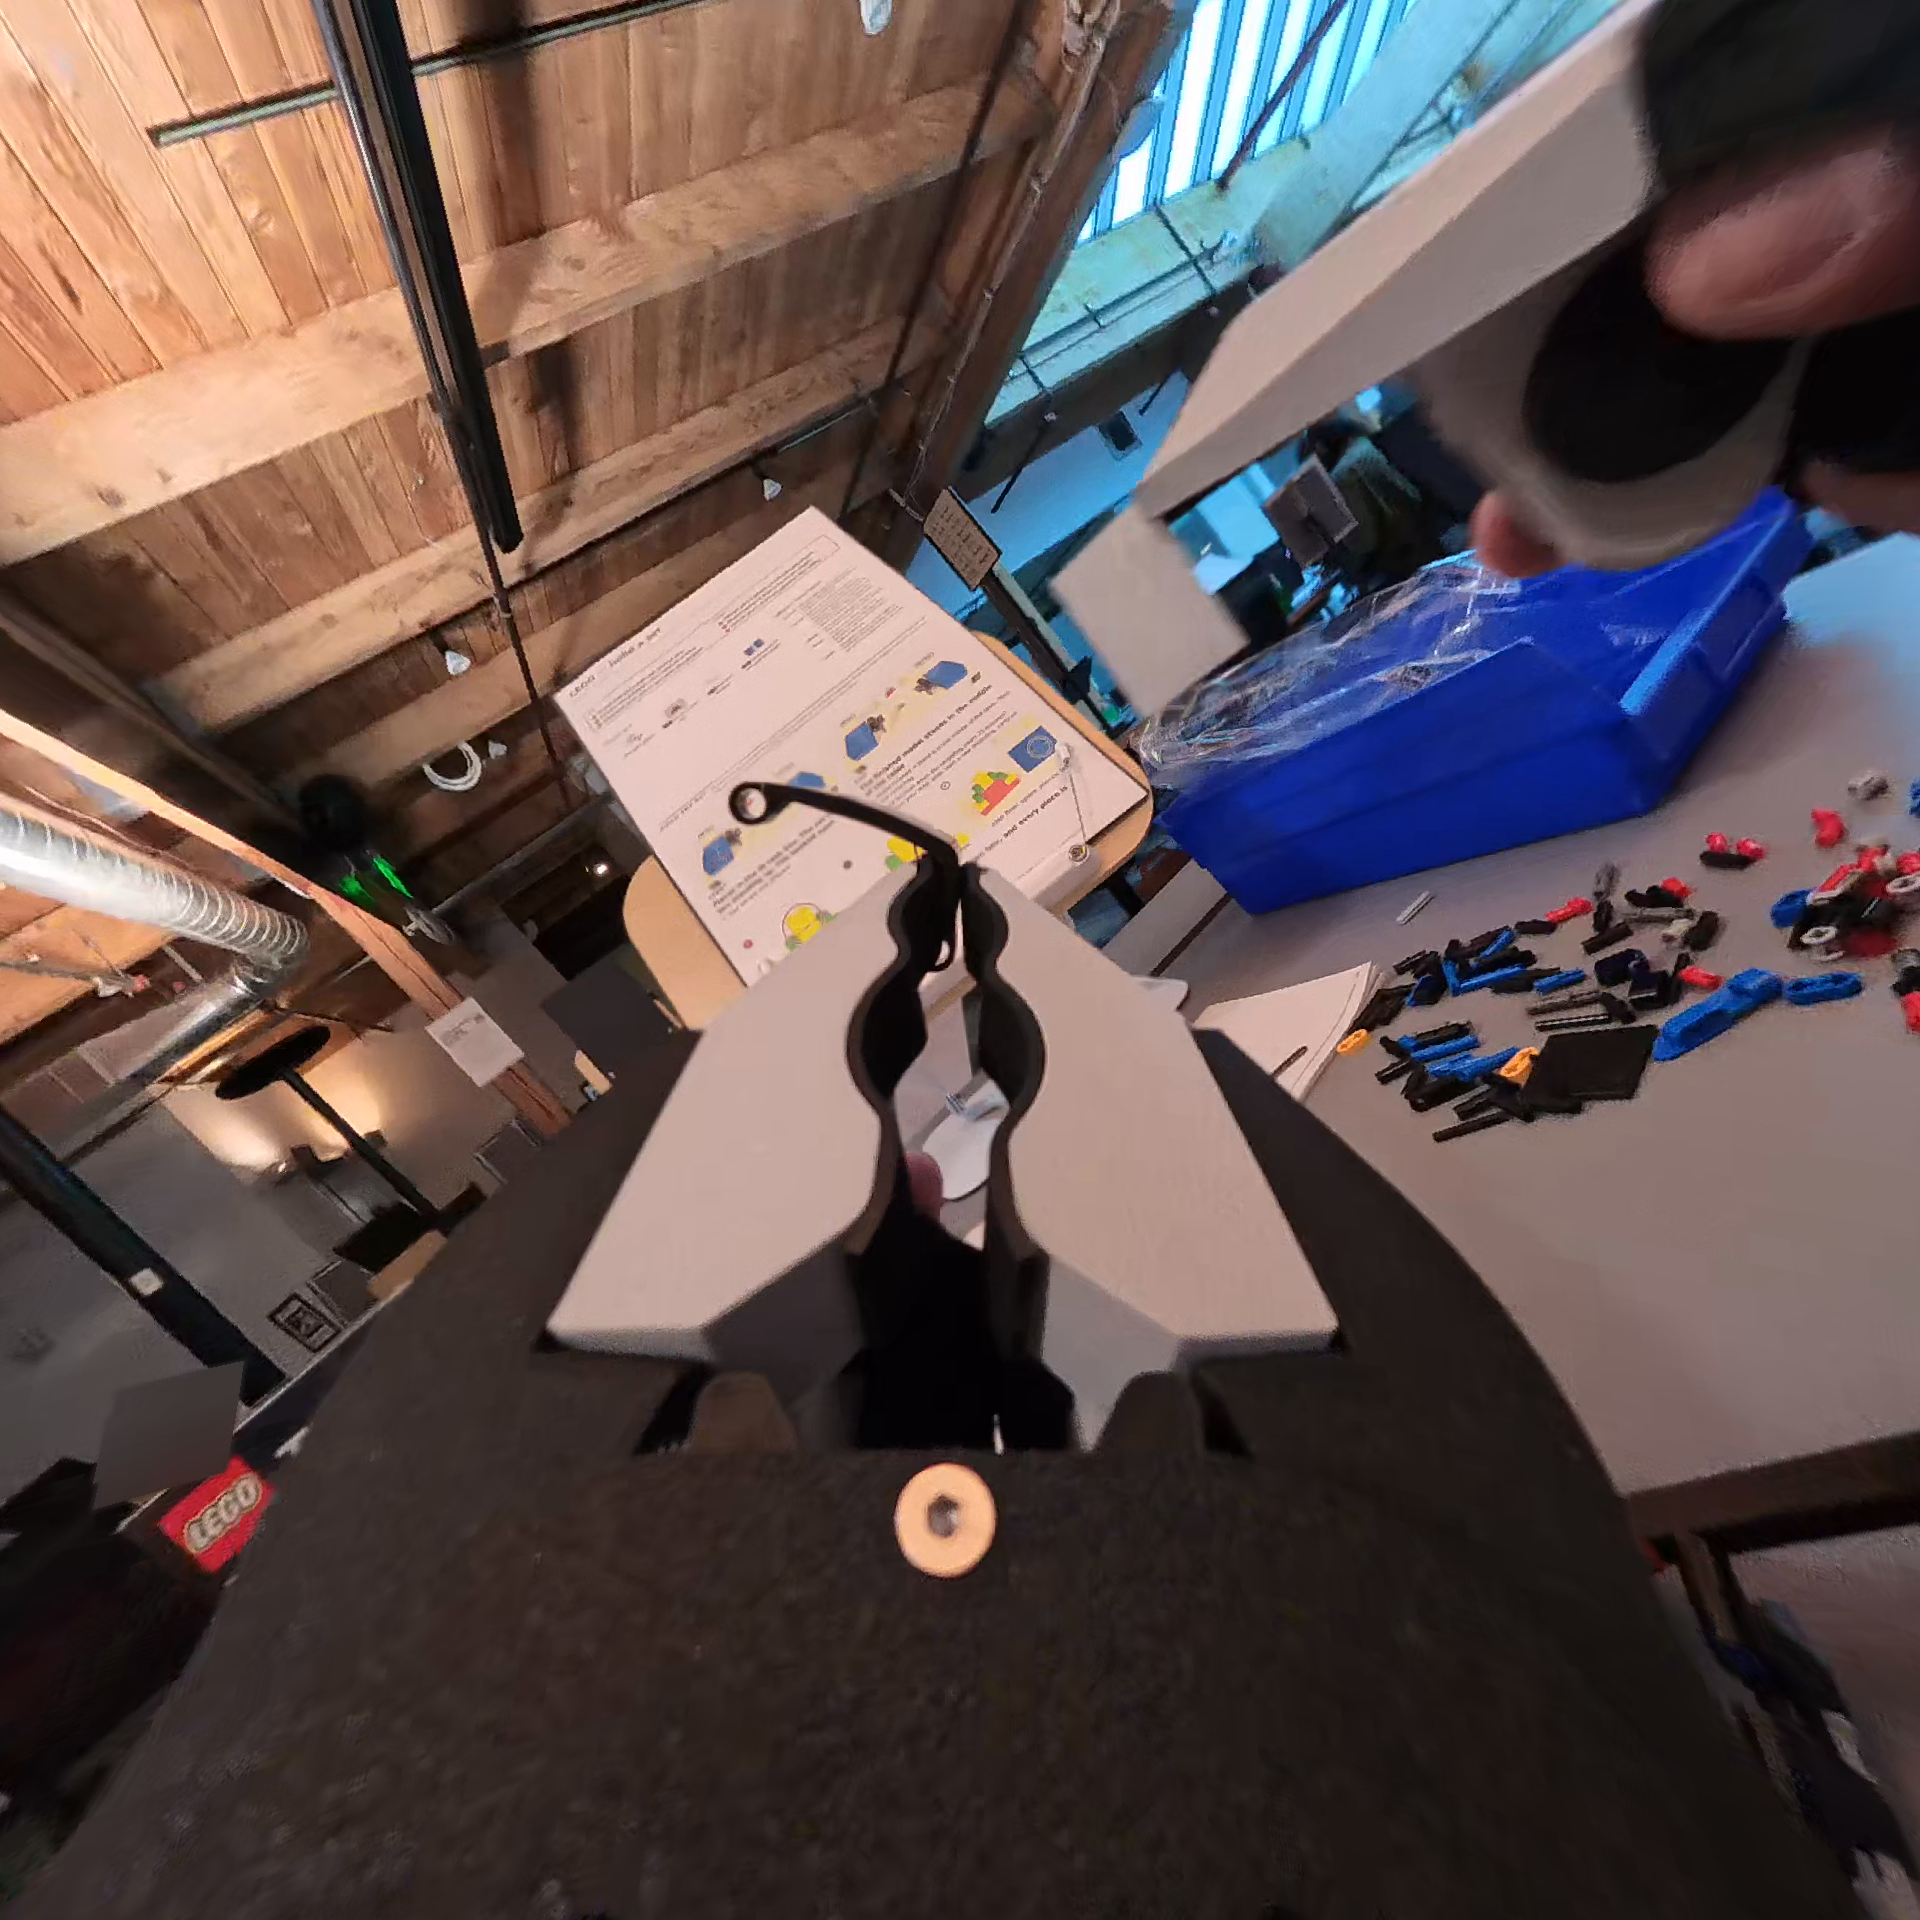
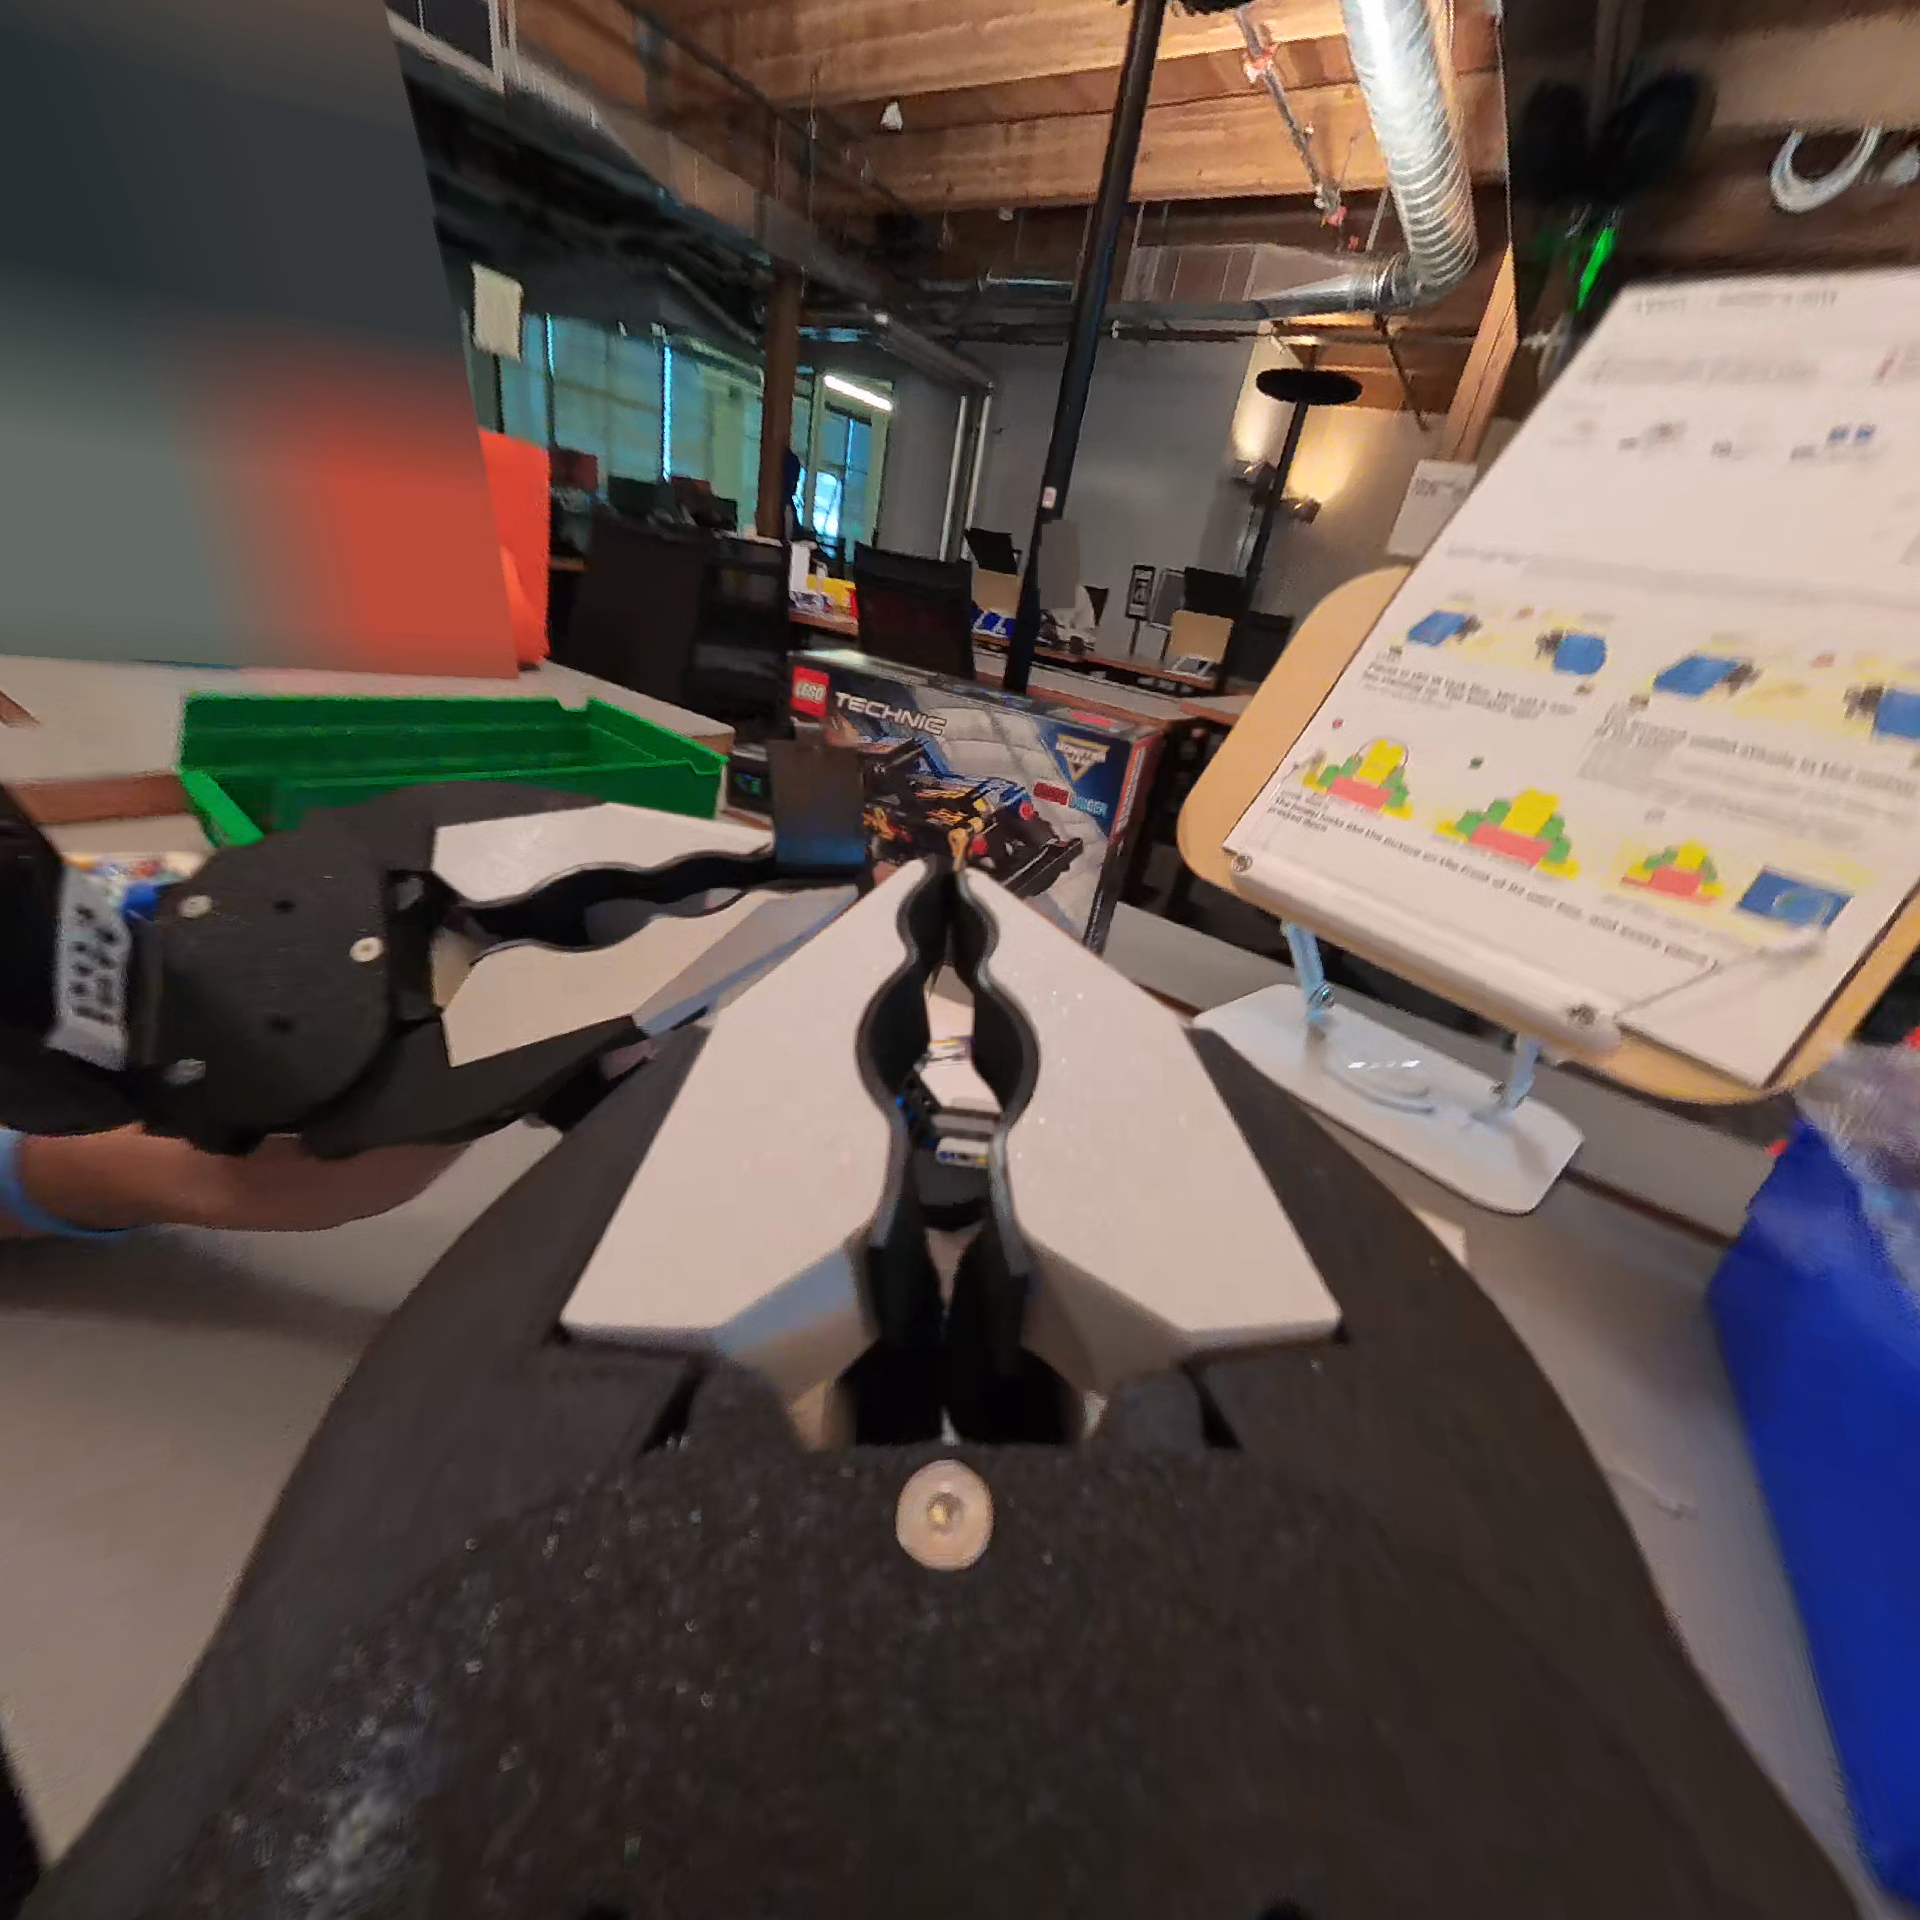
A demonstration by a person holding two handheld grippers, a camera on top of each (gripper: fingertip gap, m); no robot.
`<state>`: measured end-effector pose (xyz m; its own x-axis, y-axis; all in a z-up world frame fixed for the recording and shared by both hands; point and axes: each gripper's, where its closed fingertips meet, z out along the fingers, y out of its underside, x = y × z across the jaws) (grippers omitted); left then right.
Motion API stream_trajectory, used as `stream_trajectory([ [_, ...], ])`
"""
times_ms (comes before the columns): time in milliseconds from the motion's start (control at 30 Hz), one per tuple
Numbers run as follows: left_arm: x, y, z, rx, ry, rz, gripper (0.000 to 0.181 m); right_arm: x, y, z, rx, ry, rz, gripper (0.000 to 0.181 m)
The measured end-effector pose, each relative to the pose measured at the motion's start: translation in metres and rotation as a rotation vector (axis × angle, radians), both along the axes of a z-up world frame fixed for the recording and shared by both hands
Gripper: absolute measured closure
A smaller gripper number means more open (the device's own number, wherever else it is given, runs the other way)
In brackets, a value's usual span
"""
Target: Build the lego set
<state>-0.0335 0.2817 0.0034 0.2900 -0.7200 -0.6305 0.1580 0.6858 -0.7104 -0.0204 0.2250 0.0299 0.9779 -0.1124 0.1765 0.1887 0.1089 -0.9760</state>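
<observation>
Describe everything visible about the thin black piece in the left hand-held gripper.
The thin black piece is a slim, curved rod, plastic by its look, ending in a small ring with a hole. It is pinched at the very tips of the left hand-held gripper, raised above the table, arching up and leftward. Nothing else touches it.

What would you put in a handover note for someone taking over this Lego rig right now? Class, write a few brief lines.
Left gripper: fingers shut on a thin black curved piece, held up in the air.
Right gripper: fingers shut; a small dark piece shows in the gap lower down, and it is unclear whether it is gripped.
Things: loose pieces lie scattered on the table near the blue bin; the instruction sheet stands behind.
Done: no assembled model in view.
Left: seemingly most of the build.
</observation>
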Motion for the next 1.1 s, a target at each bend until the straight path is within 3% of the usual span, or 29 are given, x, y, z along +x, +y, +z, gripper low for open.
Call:
stream_trajectory([
  [100, -0.016, -0.003, 0.003, 0.033, -0.048, -0.037, 0.181, -0.017, 0.024, 0.004, -0.029, -0.092, -0.015, 0.181],
  [200, -0.026, -0.034, -0.004, -0.012, -0.018, -0.319, 0.181, -0.012, 0.030, 0.016, 0.048, -0.119, -0.017, 0.181],
  [267, -0.026, -0.042, -0.006, -0.133, 0.047, -0.448, 0.181, -0.009, 0.028, 0.021, 0.105, -0.057, 0.101, 0.181],
  [367, -0.031, -0.056, -0.011, -0.350, 0.157, -0.677, 0.181, 0.021, 0.026, 0.001, 0.022, -0.051, 0.033, 0.181],
  [467, -0.030, -0.059, -0.014, -0.473, 0.204, -0.768, 0.181, 0.020, 0.025, -0.024, -0.078, -0.016, 0.017, 0.181],
  [600, -0.028, -0.047, -0.006, -0.838, 0.270, -0.968, 0.181, 0.026, 0.006, -0.021, 0.045, -0.086, -0.163, 0.181],
  [700, -0.023, -0.038, -0.009, -0.800, 0.238, -0.897, 0.180, 0.021, 0.020, -0.032, 0.014, -0.043, -0.186, 0.181],
  [900, -0.014, -0.047, -0.034, -0.380, 0.224, -0.617, 0.181, 0.001, 0.044, -0.048, -0.067, -0.035, -0.150, 0.181],
  [1100, -0.010, -0.049, -0.045, -0.289, 0.261, -0.568, 0.181, 0.000, 0.040, -0.051, -0.092, -0.028, -0.133, 0.181],
])
